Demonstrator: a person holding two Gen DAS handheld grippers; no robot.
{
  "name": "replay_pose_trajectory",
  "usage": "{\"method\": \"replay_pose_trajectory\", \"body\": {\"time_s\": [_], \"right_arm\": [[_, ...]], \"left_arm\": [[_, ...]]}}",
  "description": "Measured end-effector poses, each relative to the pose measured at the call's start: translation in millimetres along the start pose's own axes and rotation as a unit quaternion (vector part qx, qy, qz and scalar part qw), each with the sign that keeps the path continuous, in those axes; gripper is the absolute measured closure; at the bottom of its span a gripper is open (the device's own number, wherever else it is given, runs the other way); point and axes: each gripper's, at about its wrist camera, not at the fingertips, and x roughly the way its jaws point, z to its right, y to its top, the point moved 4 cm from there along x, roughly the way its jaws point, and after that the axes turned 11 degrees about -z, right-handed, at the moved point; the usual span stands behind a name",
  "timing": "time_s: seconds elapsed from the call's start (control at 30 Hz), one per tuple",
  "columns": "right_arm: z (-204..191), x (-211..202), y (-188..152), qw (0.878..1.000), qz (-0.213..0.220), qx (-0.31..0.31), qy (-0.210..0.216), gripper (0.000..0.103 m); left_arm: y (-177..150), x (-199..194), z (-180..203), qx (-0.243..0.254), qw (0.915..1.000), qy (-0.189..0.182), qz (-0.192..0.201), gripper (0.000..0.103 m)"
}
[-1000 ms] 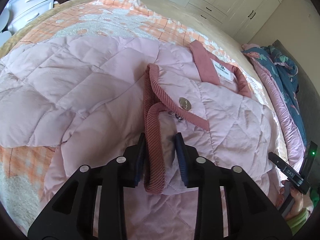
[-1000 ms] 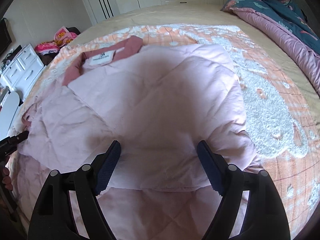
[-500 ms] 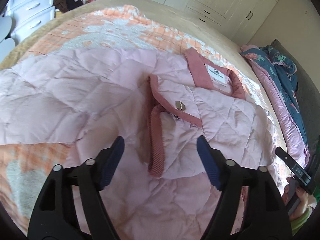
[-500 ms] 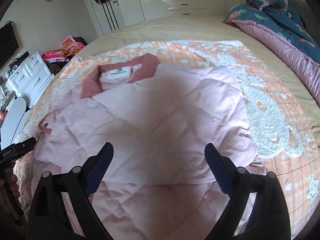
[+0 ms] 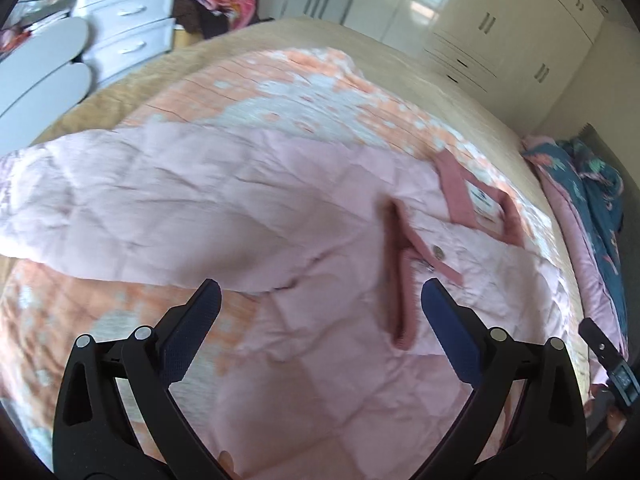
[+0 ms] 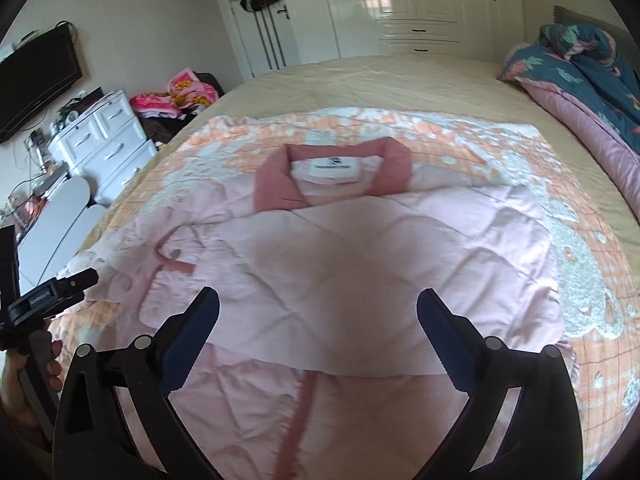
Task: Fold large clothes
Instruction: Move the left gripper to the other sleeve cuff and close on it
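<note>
Both grippers idle above the bed. My left gripper (image 5: pixel 320 300) has its jaws spread wide, nothing between them; my right gripper (image 6: pixel 318 308) likewise stands fully apart and empty.

The pink quilted jacket (image 6: pixel 360 264) lies flat on the orange-and-white blanket (image 6: pixel 592 280), which covers the tan bedspread (image 6: pixel 360 84). Fabric is pale pink with diamond stitching, creased in places. Darker rose collar (image 6: pixel 332 184) sits at the far end, turned open around a white label (image 6: pixel 334 168). In the right wrist view one sleeve is folded across the body, its straight edge running just ahead of the fingertips. On the left side a rose-trimmed cuff (image 5: pixel 400 276) with a metal snap (image 5: pixel 439 253) lies on top of the front. Left wrist view is motion-blurred; the jacket's near side spreads broadly toward the blanket edge.

A blue floral duvet (image 6: pixel 584 64) is bunched at the bed's right side, well apart from the jacket.
</note>
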Motion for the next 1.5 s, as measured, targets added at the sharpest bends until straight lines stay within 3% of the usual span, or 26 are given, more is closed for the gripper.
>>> {"method": "replay_pose_trajectory", "body": {"time_s": [0.53,1.13,1.5], "right_arm": [[-131,21,22,0.994,-0.011,-0.1,0.048,0.004],[-239,60,22,0.981,-0.036,-0.168,0.092,0.004],[-279,80,17,0.975,-0.048,-0.185,0.11,0.004]], "left_arm": [[11,-26,-85,-0.095,0.9935,0.054,0.032,0.009],[14,-36,-174,-0.19,0.9752,0.105,0.043,0.009],[5,-29,-228,-0.258,0.9602,0.102,0.033,0.009]]}}
